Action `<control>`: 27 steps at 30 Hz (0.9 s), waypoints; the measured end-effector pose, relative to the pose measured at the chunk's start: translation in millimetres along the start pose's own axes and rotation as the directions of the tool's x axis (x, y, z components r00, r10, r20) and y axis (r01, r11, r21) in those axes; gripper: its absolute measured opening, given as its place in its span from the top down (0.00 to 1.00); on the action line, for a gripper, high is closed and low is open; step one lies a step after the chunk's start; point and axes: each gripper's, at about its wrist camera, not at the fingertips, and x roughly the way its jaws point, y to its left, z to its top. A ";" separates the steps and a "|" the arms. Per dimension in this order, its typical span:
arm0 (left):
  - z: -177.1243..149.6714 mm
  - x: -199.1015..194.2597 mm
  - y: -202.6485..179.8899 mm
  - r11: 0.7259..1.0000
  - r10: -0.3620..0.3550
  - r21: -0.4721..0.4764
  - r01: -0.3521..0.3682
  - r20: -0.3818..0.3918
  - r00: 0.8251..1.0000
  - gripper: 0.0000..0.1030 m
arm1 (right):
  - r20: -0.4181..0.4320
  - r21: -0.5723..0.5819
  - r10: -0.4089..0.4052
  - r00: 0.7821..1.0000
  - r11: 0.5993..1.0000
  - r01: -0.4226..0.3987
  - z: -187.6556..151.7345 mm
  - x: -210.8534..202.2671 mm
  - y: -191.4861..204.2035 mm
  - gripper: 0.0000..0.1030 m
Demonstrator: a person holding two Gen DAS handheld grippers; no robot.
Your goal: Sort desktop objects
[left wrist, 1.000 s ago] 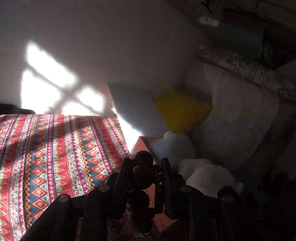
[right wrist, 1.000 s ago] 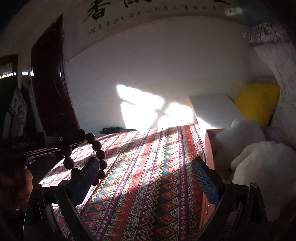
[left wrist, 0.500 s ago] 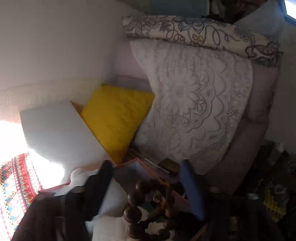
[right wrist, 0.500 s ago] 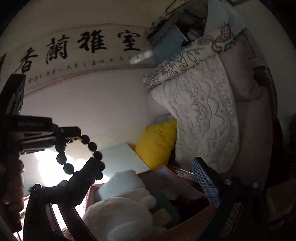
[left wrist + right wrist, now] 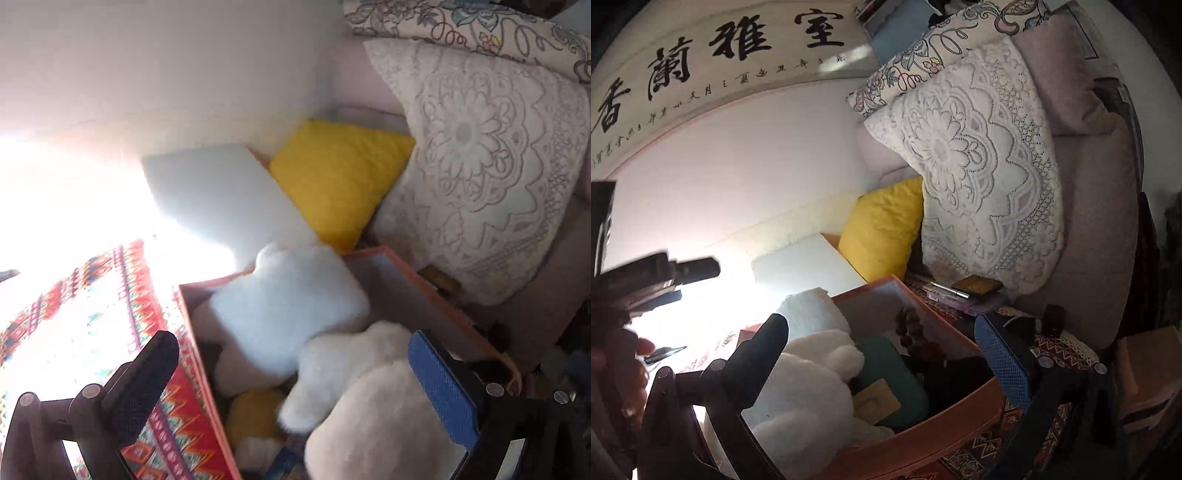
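My left gripper [image 5: 295, 369] hangs over an orange box [image 5: 424, 280], its jaws still opening and nothing between them. White plush toys [image 5: 288, 302] fill the box's near side. In the right wrist view a string of dark wooden beads [image 5: 912, 332] lies inside the box [image 5: 923, 424] against its far wall, free of both grippers. My right gripper [image 5: 882, 350] stands open just above the box, holding nothing. One dark finger [image 5: 698, 268] of the left gripper shows at the left of that view, with a person's hand [image 5: 613, 354] below it.
A teal case [image 5: 890, 373] and a tan card lie in the box. Behind it stand a white board [image 5: 221, 195], a yellow cushion [image 5: 340, 177] and a lace pillow [image 5: 480, 166]. The patterned cloth [image 5: 74, 332] lies to the left, in glare. A pen [image 5: 665, 352] rests on it.
Both views swung right from the cloth to the box. The left gripper, shut on the beads a second ago, has opened, and the beads have dropped into the box.
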 end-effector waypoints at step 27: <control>-141.0 -239.4 64.4 0.971 0.233 0.035 -0.237 0.083 0.969 0.01 | -0.153 -0.194 -0.205 0.967 0.965 0.174 -85.6 -192.2 117.6 0.00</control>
